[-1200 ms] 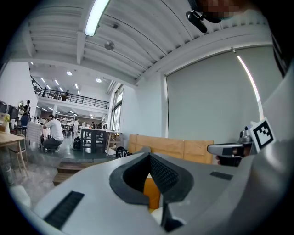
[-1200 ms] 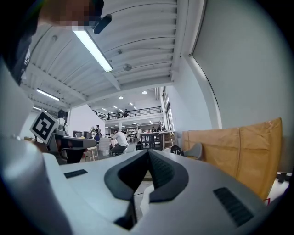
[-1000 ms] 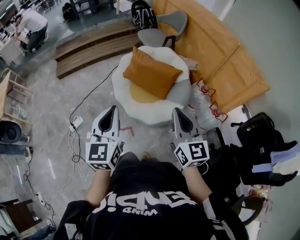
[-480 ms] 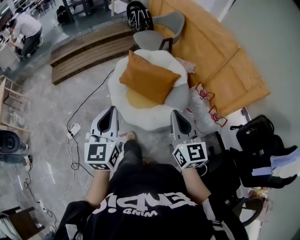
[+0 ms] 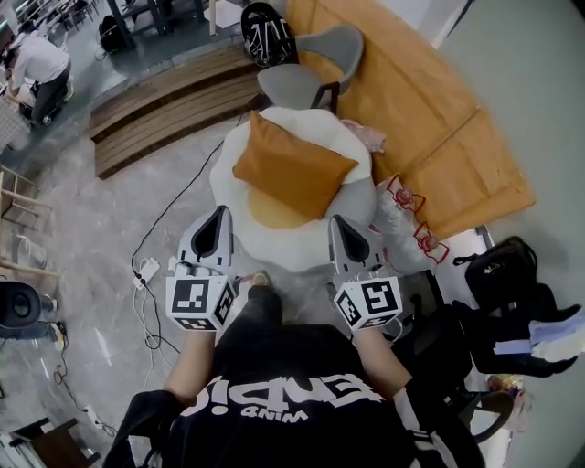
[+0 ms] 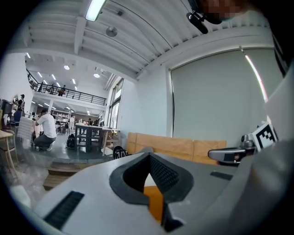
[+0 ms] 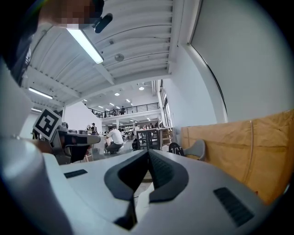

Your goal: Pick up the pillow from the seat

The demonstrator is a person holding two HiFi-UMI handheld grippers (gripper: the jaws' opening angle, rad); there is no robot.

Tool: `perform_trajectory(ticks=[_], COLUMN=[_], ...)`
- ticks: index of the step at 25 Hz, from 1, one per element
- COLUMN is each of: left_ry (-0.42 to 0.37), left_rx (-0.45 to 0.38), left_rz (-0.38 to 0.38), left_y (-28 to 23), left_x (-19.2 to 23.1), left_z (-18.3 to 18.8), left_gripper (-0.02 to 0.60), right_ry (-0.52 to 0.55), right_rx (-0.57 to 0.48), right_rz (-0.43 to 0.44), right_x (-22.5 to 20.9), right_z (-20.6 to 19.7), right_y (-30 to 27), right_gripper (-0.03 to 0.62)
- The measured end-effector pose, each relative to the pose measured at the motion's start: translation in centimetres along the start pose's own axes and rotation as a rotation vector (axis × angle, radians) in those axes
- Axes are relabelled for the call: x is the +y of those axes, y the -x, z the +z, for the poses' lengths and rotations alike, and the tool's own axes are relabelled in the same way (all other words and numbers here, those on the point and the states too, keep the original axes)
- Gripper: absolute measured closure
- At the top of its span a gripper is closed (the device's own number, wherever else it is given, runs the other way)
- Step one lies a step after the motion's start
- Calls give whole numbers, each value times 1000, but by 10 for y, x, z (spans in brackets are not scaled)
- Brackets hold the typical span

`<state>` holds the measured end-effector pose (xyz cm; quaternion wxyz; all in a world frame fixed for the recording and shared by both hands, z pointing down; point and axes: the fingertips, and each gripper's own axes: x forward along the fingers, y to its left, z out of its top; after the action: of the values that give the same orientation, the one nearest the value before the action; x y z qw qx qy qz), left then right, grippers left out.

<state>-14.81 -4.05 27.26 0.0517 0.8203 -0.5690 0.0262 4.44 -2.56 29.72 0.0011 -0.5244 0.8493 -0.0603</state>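
Note:
An orange square pillow (image 5: 292, 165) lies tilted on a white round seat (image 5: 239, 146) with an orange middle, ahead of me in the head view. My left gripper (image 5: 218, 215) is held short of the seat's near left edge, jaws shut and empty. My right gripper (image 5: 337, 224) hovers at the seat's near right edge, also shut and empty. In the left gripper view a strip of the orange pillow (image 6: 155, 202) shows through the slot of the shut left gripper (image 6: 149, 158). The shut right gripper (image 7: 147, 153) fills its own view.
A grey chair (image 5: 306, 69) with a black helmet (image 5: 264, 26) stands behind the seat. Wooden panels (image 5: 430, 110) lie at the right, a wooden step (image 5: 164, 101) at the back left. Cables and a power strip (image 5: 146, 270) run on the floor at the left. Black bags (image 5: 503, 283) sit to the right.
I have stepped closer: the seat and pillow sit nearer to both grippers. Both grippers keep their pose and stay shut.

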Motion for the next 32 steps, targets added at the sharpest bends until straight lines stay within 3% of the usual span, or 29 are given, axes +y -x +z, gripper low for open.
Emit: perform_trajectory(ticks=[7,16,24,32], left_ry=[0,-9,-19,-21], left_rx=[10,-2,-26,-16], left_rz=[-54,-137,-138,-115], left_y=[-75,-137,-162,-182], left_x=[47,72,81,94], left_z=[8,22,35,26], left_gripper=[572,572,572,572], right_ry=[12,10,13,10], right_rx=[-22,-68,-108,-75], right_rz=[-48,-111,-115,-92], right_x=[-13,-30,-43,-49], right_z=[16,28,43,39], right_y=[-77,-125,-148,-171], right_gripper=[573,572,574,573])
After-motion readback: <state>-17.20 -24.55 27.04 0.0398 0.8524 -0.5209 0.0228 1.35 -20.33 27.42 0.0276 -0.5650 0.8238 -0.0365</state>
